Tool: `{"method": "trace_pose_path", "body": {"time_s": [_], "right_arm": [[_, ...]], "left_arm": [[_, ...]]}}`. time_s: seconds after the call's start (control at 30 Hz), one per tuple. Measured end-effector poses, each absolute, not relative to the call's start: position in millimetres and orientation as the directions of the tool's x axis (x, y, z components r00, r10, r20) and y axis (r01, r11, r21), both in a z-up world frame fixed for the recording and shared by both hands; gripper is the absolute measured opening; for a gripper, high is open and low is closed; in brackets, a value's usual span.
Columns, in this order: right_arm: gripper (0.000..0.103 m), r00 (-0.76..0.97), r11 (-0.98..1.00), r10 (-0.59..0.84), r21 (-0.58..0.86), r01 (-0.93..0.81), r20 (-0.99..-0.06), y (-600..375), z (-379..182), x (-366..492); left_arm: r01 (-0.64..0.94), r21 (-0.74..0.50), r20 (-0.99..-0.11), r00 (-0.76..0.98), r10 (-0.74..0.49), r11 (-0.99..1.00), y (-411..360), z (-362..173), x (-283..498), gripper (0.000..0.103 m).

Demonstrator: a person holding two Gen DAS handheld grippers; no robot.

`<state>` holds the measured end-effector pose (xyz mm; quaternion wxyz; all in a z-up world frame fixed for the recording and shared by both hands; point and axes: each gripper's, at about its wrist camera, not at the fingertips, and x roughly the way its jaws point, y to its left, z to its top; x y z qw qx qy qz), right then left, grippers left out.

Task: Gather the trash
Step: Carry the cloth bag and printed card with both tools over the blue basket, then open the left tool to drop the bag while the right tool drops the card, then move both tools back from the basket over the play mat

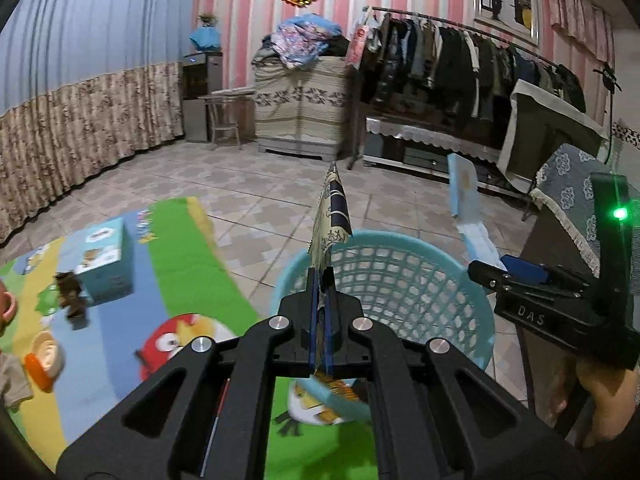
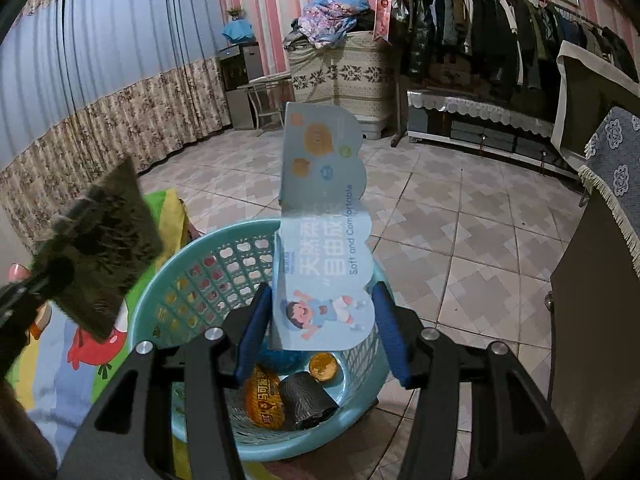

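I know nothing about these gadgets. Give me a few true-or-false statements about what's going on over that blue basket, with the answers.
1. The left hand-held gripper is shut on a wrapper. True.
2. The right hand-held gripper is shut tight on the blue card. False: its jaws stand open, the card between them.
3. The basket is empty. False: an orange packet, a black roll and other bits lie in it.
4. The basket stands partly on a colourful mat. True.
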<state>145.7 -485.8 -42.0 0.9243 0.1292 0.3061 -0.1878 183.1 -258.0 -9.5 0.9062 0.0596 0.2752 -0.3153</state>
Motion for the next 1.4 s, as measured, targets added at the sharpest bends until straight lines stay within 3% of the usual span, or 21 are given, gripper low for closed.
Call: {"method": "trace_pose_path", "body": {"time_s": [0.33, 0.43, 0.47, 0.57, 0.67, 0.87, 1.1, 1.33, 1.4], "right_arm": [[0.052, 0.734, 0.892, -0.253, 0.141, 0.429, -0.631, -492, -46, 148], [0.052, 0.733, 0.893, -0.251, 0.141, 0.427, -0.632, -492, -47, 149], [0.052, 0.733, 0.894, -0.251, 0.139, 0.426, -0.633, -492, -48, 149], [0.052, 0.727, 0.895, -0.252, 0.134, 0.427, -0.638, -491, -53, 151], [0.052, 0.725, 0.895, -0.251, 0.131, 0.426, -0.642, -487, -59, 151], [0.052, 0.723, 0.902, -0.240, 0.127, 0.413, -0.648, -483, -65, 154], [0.052, 0.705, 0.920, -0.218, 0.099, 0.380, -0.675, -466, -76, 168], [0.053, 0.706, 0.923, -0.217, 0.094, 0.374, -0.674, -457, -77, 176], [0.068, 0.709, 0.923, -0.217, 0.095, 0.372, -0.671, -455, -76, 178]], "left_arm": [[0.621, -0.082, -0.582, 0.606, -0.543, 0.780, -294, -26, 203, 0.001], [0.615, -0.086, -0.597, 0.598, -0.535, 0.784, -296, -32, 209, 0.006], [0.611, -0.091, -0.603, 0.595, -0.532, 0.786, -297, -34, 212, 0.008], [0.592, -0.090, -0.613, 0.601, -0.513, 0.801, -294, -36, 216, 0.030], [0.571, -0.051, -0.599, 0.640, -0.482, 0.820, -288, -33, 216, 0.037], [0.511, -0.010, -0.561, 0.709, -0.428, 0.859, -262, -21, 217, 0.072], [0.432, -0.001, -0.536, 0.761, -0.365, 0.902, -227, -9, 219, 0.090], [0.376, -0.002, -0.538, 0.781, -0.318, 0.927, -196, -9, 223, 0.094], [0.359, -0.006, -0.539, 0.785, -0.306, 0.933, -186, -8, 223, 0.095]]}}
